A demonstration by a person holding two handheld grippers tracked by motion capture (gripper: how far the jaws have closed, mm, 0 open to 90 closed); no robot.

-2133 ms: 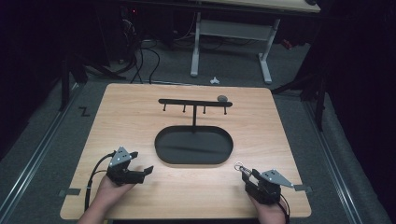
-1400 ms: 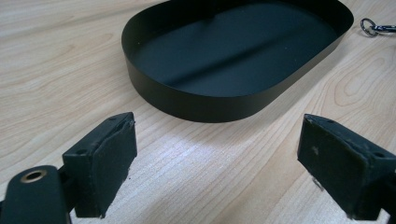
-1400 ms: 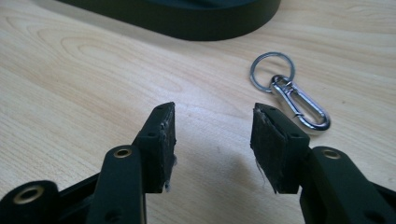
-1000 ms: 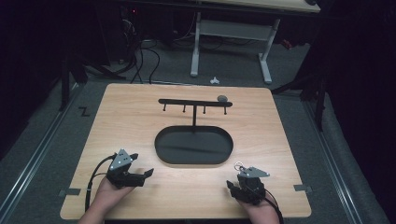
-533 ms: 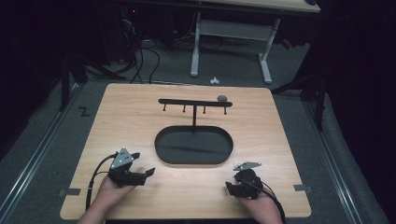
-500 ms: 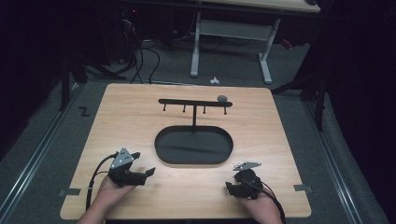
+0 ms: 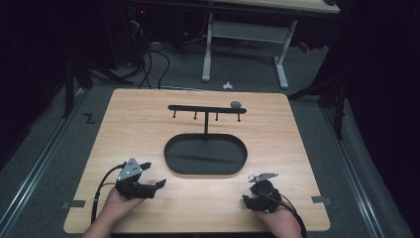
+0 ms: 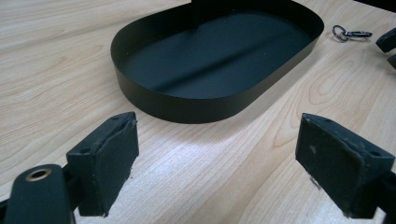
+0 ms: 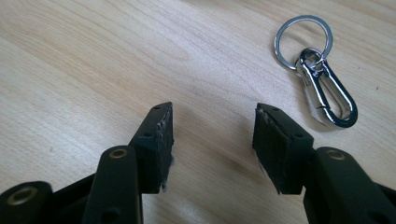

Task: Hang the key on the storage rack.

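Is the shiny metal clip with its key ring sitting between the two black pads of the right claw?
No, the silver metal clip and key ring lies on the wooden table beyond the open right claw, off to one side.

Pale, wood-grained table [image 7: 138,129]; matte black oval tray [image 8: 154,100] and black hook rack [image 7: 207,110]; shiny silver key ring with carabiner clip [image 9: 317,70]; black padded left gripper [image 8: 217,165] and right gripper [image 9: 212,140], brass-coloured rivets.

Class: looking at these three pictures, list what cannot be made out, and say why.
- Small grey object on the rack, high view: too small to identify.
- Rack's post, left gripper view: cut off by the top edge.
- Other gripper, left gripper view: cut off at the right edge.
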